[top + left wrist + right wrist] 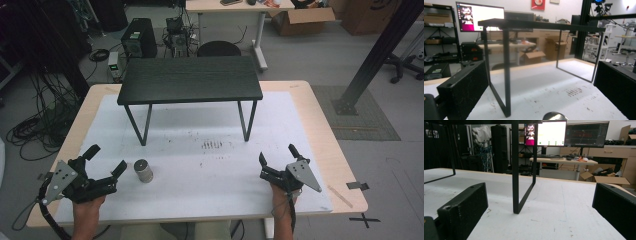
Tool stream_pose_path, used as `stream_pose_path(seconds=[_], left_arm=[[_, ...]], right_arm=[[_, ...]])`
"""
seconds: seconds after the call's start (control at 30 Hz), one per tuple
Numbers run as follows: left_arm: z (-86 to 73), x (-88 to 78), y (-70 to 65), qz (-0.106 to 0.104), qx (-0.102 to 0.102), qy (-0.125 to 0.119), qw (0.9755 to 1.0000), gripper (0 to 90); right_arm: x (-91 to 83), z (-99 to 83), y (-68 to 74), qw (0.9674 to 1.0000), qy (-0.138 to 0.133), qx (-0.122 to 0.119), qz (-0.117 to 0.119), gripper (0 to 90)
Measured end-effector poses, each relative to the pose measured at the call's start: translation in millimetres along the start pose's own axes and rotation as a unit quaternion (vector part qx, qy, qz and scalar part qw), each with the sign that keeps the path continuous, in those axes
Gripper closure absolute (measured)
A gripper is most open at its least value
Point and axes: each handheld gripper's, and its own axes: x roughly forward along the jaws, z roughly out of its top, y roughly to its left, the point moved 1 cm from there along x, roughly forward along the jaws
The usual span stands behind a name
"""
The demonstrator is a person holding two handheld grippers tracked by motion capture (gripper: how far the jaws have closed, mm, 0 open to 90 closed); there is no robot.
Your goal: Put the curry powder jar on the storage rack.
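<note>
1. High view: a small metal cylinder (143,170) stands upright on the white mat (210,200), in front of the black stand (190,80) and nearer that stand's left legs. The left gripper (106,159) lies just left of the cylinder with its jaws spread wide and nothing between them, one jaw tip close to the cylinder's side but apart from it. The right gripper (277,155) rests well to the cylinder's right, jaws also apart and empty. The step in hand looks like a grasp by the left gripper; to do it well, swing it so the cylinder sits midway between the jaws before closing.

2. Left gripper view: the cylinder's top (555,116) peeks in at the bottom edge, right of centre, with the stand's leg (506,75) beyond it. I judge the gripper should shift towards it and stay level, lest one jaw tip it.

3. Right gripper view: both jaws stand parted over bare mat, the stand's leg (515,167) ahead. It is best kept still.
</note>
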Motion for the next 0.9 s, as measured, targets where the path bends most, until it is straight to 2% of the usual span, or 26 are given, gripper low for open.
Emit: stream_pose_path(seconds=[0.2,0.47,0.73,0.9], left_arm=[[-8.4,5.7,-6.1,-0.015,0.000,0.015,0.9998,0.2],[-17.7,12.6,-12.2,-0.024,0.006,0.034,0.9991,0.3],[-26.7,19.7,-17.4,-0.035,0.018,0.060,0.9974,0.2],[-35.5,23.5,-19.6,-0.035,0.026,0.082,0.9957,0.3]], right_arm=[[0.0,0.0,-0.1,1.0000,0.000,0.000,0.000,0.0],[-0.1,0.0,-0.2,1.0000,-0.001,0.000,0.000,0.0],[-0.1,0.0,-0.2,1.0000,-0.001,0.001,0.001,0.0],[-0.1,0.0,-0.2,1.0000,-0.001,0.001,0.001,0.0]])
